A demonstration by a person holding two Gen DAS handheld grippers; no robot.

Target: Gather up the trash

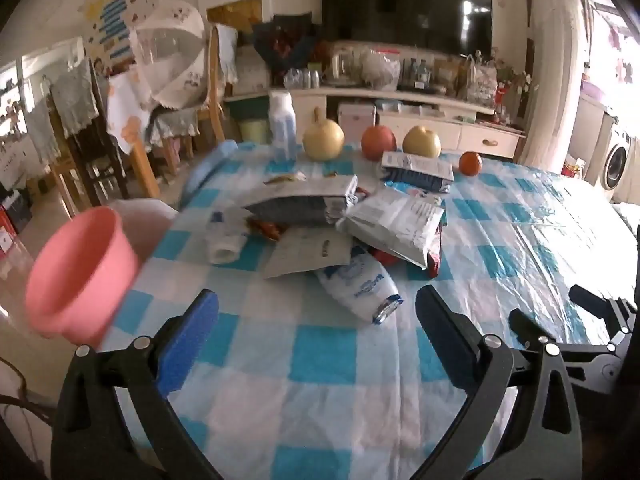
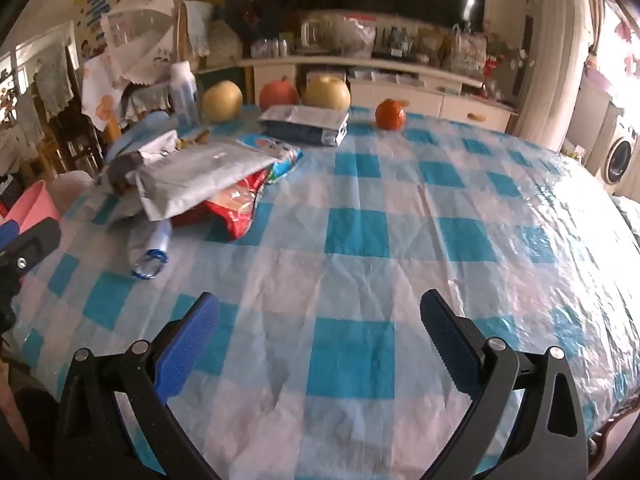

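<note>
Left tool (image 1: pixel 316 320) alone shows pink bin (image 1: pixel 80 276) fully.

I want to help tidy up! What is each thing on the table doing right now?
Left gripper: open, empty.
Right gripper: open, empty.
Crushed bottle: lying on its side.
Grey mailer bags: piled, crumpled.
Red snack wrapper: partly under the bags.
Small white bottle: tipped over.
Pink bin: beside the table, open.
Fruit: upright in a row.

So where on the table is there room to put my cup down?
The checked tablecloth is bare on the right, past the orange, and along the near edge under both open tools. It is crowded at the left: grey mail bags, red wrappers, a lying bottle.
</note>
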